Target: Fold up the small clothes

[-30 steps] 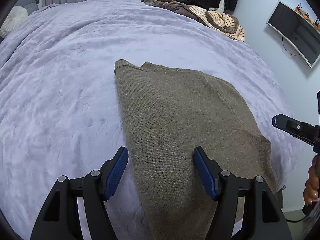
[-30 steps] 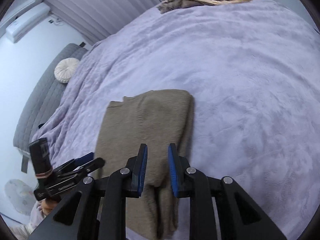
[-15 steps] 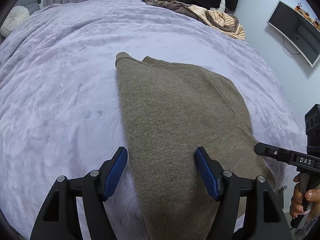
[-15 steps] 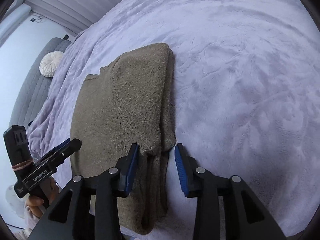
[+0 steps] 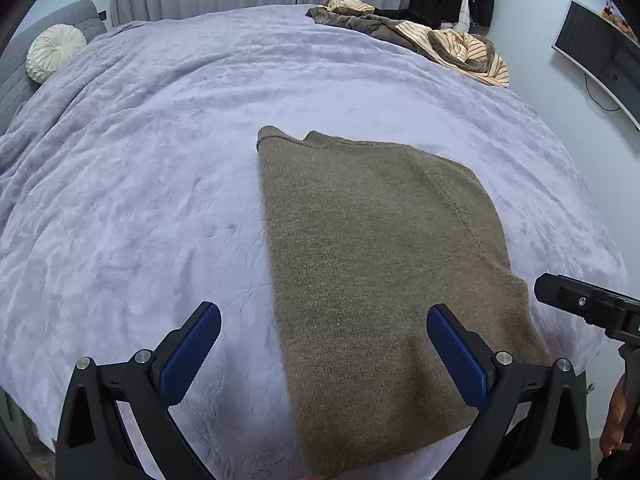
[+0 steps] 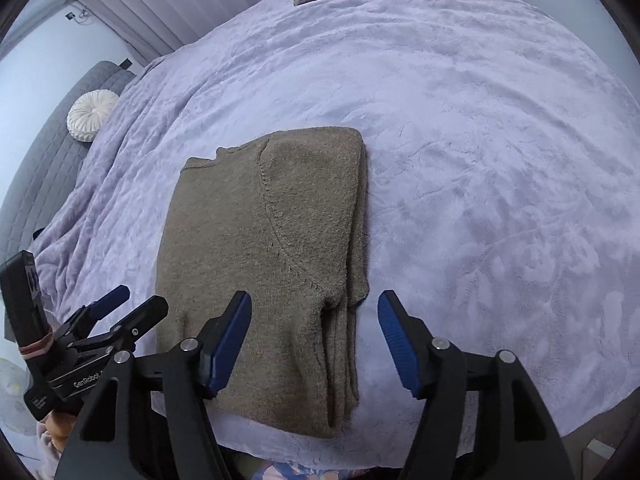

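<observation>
An olive-brown knitted sweater (image 5: 372, 264) lies folded lengthwise on the lavender bedspread (image 5: 140, 184), neckline away from me and hem at the near bed edge. My left gripper (image 5: 324, 320) hovers over its left edge, jaws opening wide, nothing pressed between the blue pads. In the right wrist view the sweater (image 6: 256, 248) shows its folded-over sleeve along the right side. My right gripper (image 6: 314, 312) hangs above that sleeve edge, jaws opening, pads clear of the cloth. The other gripper (image 6: 108, 320) shows at the lower left of that view.
A heap of striped and brown clothes (image 5: 432, 40) lies at the far corner of the bed. A round white cushion (image 5: 54, 52) rests against the grey headboard (image 6: 48, 140). A monitor (image 5: 600, 52) hangs on the right wall, dark coats beside it.
Both grippers' jaws have spread wider. The right gripper was shut at the sleeve edge, then let it go. The sleeve fold now lies flat on the sweater.
</observation>
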A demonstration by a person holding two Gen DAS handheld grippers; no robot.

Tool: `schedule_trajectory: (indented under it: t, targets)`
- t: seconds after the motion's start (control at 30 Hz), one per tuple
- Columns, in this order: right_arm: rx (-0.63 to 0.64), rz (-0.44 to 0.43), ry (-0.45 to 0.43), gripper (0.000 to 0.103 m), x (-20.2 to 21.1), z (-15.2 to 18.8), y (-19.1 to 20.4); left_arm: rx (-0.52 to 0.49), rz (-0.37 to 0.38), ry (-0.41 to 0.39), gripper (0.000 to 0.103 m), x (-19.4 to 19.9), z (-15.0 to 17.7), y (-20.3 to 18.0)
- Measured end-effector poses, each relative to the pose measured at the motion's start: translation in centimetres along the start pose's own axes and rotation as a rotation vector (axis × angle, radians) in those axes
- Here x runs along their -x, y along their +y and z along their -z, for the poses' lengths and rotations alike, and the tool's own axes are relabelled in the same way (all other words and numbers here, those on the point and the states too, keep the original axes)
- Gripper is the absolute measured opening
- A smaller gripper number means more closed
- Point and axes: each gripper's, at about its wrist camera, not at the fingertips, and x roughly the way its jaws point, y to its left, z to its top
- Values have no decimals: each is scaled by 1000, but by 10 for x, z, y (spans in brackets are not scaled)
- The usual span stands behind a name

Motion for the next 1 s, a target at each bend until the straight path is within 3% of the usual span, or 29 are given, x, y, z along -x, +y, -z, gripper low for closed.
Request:
schedule_trajectory:
  t: [0.13, 0.17, 0.2, 0.53, 0.77, 1.0]
  targets:
    - [74, 106, -11, 88, 0, 3, 16, 5, -25, 12, 103, 3, 3, -4]
    - [88, 130, -14, 99, 0, 4, 19, 5, -31, 14, 103, 4, 4, -4]
    - [98, 146, -21, 102, 0, 5, 22, 5, -39, 14, 103, 5, 4, -4]
    - [82, 186, -39, 102, 1, 8, 27, 24, -144, -1, 103, 14, 7, -2]
    - [87, 240, -47, 102, 1, 12, 28, 85, -178, -27, 103, 19, 6, 9]
    - [89, 255, -52, 102, 1, 12, 29, 57, -198, -24, 103, 18, 7, 6]
